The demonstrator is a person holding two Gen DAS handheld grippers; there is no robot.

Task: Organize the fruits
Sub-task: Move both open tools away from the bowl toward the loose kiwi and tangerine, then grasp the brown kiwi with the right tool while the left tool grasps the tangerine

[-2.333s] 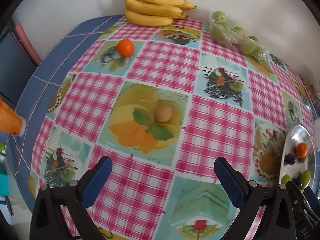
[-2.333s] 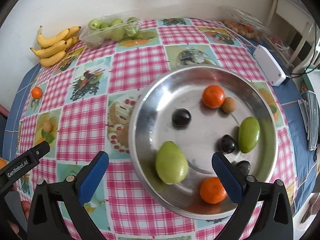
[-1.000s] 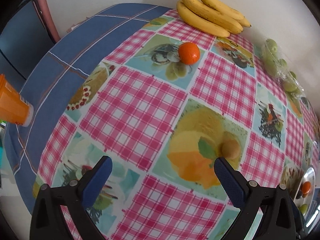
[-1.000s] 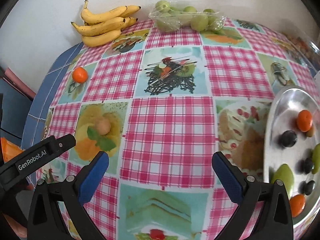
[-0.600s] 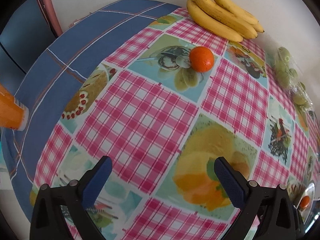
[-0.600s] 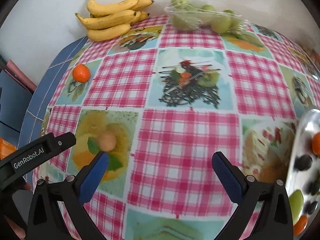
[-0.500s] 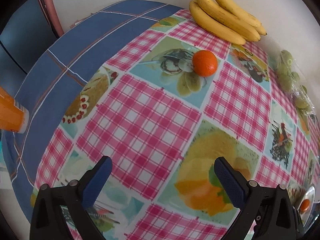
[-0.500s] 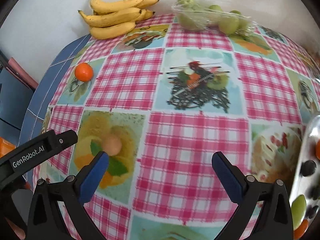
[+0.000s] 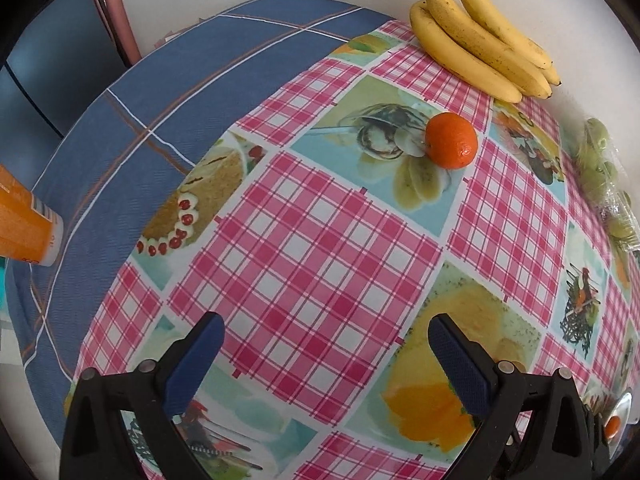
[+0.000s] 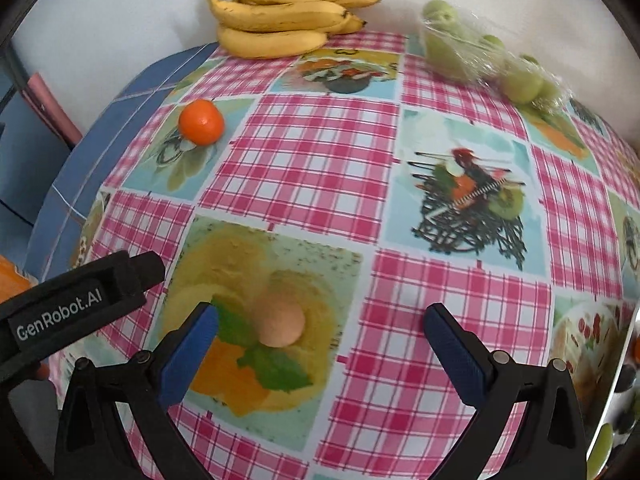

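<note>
Both grippers hang over the table with jaws spread wide, nothing between the pads. Left gripper (image 9: 326, 354) looks across the pink check cloth (image 9: 312, 248) toward the far wall; the orange (image 9: 451, 141) sits ahead and to the right on a printed tile, well apart from the fingers, with the bananas (image 9: 486, 42) beyond it against the wall. Bagged green fruit (image 9: 606, 184) lies along the right edge of that view. An orange cup (image 9: 26, 224) stands at the left edge on the blue cloth (image 9: 132, 92). A sliver of the steel plate (image 9: 622, 414) shows low right, with a bit of orange fruit on it. Right gripper (image 10: 320, 334) is released too; a small tan fruit (image 10: 280, 325) lies on the yellow printed tile just ahead, between the fingers in view but nearer the left pad (image 10: 188, 360), not touching either as far as I can tell. In the right wrist view the orange (image 10: 201, 121) is far left, bananas (image 10: 288, 14) far centre against the wall, bagged green fruit (image 10: 486, 54) far right. The left gripper's body (image 10: 76, 304) pokes in from the left, near the tan fruit. Plate rim (image 10: 618, 380) at the right edge; dark and green fruit on it, blurred.
</note>
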